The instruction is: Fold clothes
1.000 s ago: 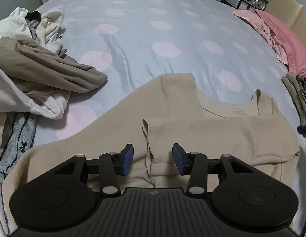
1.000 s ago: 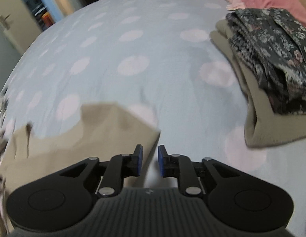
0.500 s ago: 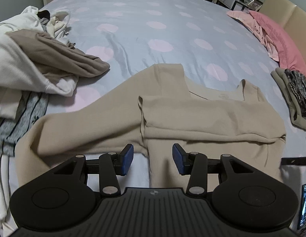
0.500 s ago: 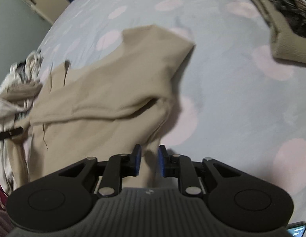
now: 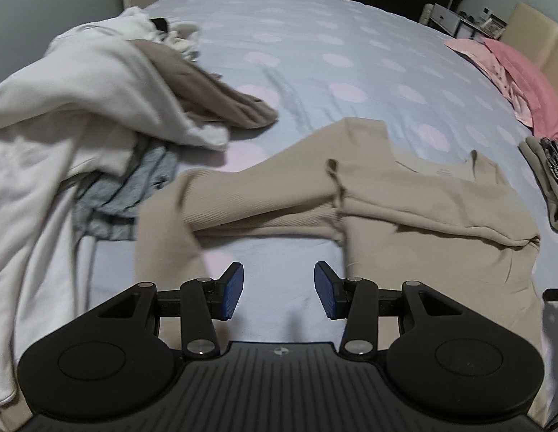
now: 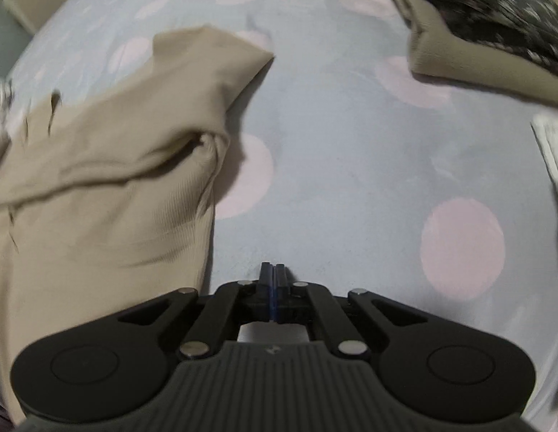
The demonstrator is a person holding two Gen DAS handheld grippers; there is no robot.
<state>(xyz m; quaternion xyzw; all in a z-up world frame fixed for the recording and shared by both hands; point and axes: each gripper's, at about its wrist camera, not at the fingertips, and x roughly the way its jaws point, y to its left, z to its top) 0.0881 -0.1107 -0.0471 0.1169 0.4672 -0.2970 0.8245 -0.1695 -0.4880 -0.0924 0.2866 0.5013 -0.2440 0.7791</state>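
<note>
A beige ribbed long-sleeve top (image 5: 405, 212) lies partly folded on the bed, one sleeve stretching left and bending toward me. My left gripper (image 5: 279, 289) hangs open above bare sheet just in front of that sleeve, nothing between its blue pads. In the right wrist view the same beige top (image 6: 109, 180) fills the left side. My right gripper (image 6: 273, 288) is shut with its pads pressed together over the sheet, to the right of the top's edge, and it holds nothing.
A heap of unfolded white, brown and grey clothes (image 5: 99, 118) covers the left of the bed. Folded olive and floral garments (image 6: 487, 32) are stacked at the right. Pink pillows (image 5: 523, 82) lie by the headboard. The blue sheet (image 5: 333, 36) with pink dots stretches beyond.
My left gripper has drawn back off the beige top, still open. My right gripper has closed fully and shifted right, so the top's edge now lies to its left.
</note>
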